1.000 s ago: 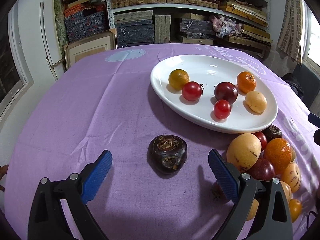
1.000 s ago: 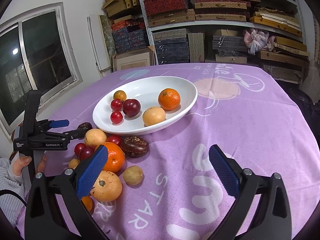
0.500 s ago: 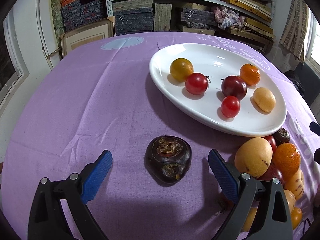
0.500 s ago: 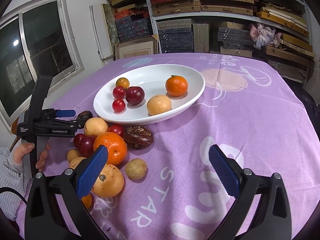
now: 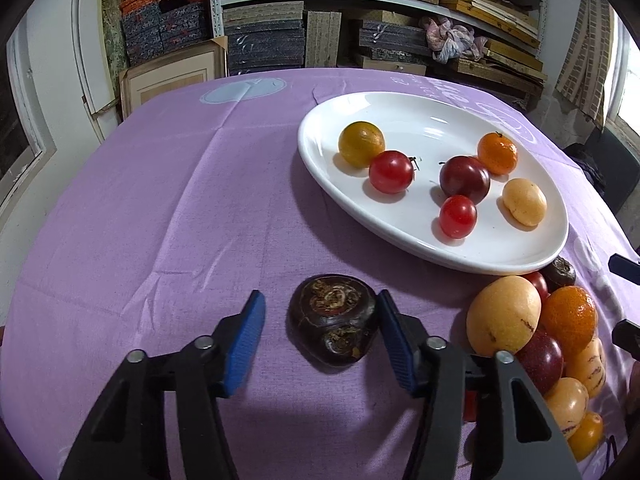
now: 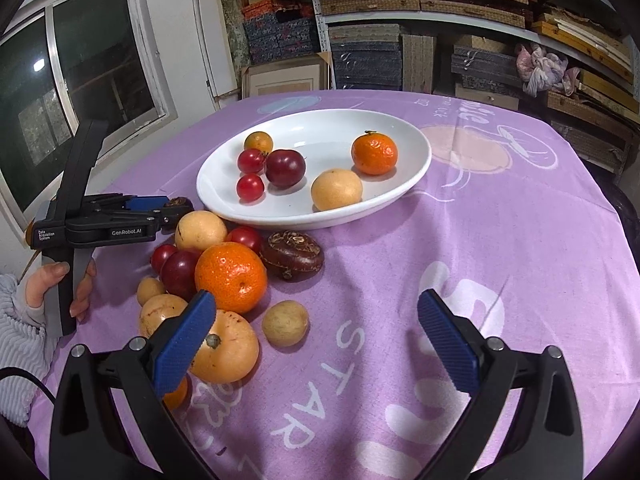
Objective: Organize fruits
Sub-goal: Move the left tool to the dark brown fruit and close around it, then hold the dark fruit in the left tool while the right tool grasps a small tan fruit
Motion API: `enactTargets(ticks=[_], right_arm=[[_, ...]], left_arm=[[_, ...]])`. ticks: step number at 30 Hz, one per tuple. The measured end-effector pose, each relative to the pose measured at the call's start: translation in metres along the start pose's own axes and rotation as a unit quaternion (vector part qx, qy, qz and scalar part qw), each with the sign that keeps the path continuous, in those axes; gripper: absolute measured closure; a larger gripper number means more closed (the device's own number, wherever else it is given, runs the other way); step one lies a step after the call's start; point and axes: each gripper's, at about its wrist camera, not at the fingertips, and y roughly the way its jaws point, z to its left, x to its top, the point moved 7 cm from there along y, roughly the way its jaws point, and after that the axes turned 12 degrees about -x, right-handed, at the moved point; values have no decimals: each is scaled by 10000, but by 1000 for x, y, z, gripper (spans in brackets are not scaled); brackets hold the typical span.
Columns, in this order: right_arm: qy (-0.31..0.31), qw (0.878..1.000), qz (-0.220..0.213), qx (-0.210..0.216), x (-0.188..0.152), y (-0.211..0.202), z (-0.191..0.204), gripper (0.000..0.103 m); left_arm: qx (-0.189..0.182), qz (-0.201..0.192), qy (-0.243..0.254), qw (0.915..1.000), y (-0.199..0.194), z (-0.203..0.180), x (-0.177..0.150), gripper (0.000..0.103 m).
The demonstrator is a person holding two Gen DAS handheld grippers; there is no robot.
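Left gripper is low over the purple cloth, jaws partly open around a dark brown water chestnut. Its right pad looks to be touching the chestnut's side; the left pad stands clear, so no grip yet. The chestnut sits on the cloth just in front of the white plate, on the near-left side of it.

On the plate: yellow-orange fruit, two red cherry tomatoes, a dark plum, a mandarin, a pale yellow fruit.

A loose fruit pile crowds against the plate's near rim, with a second chestnut.

Right gripper hangs above the cloth in front of the plate, jaws wide apart, holding nothing.
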Motion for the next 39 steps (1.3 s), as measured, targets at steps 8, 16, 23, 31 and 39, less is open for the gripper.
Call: enactTargets(ticks=[8, 16, 23, 31, 39], right_arm=[[-230, 9997, -33, 8, -1, -3, 8, 4], [-808, 9965, -121, -184, -7, -7, 17, 36], [-546, 9984, 110, 108, -8, 1, 10, 36], [-74, 9994, 285, 194, -5, 5, -8, 56], [-747, 9968, 271, 106, -13, 5, 23, 57]], left_arm=[[-154, 23, 99, 9998, 1, -6, -1, 59], [-285, 12, 14, 9996, -8, -3, -11, 59], [-267, 24, 26, 9996, -9, -1, -12, 58], [-262, 29, 29, 9996, -9, -1, -11, 58], [-245, 38, 43, 9997, -9, -2, -13, 58]])
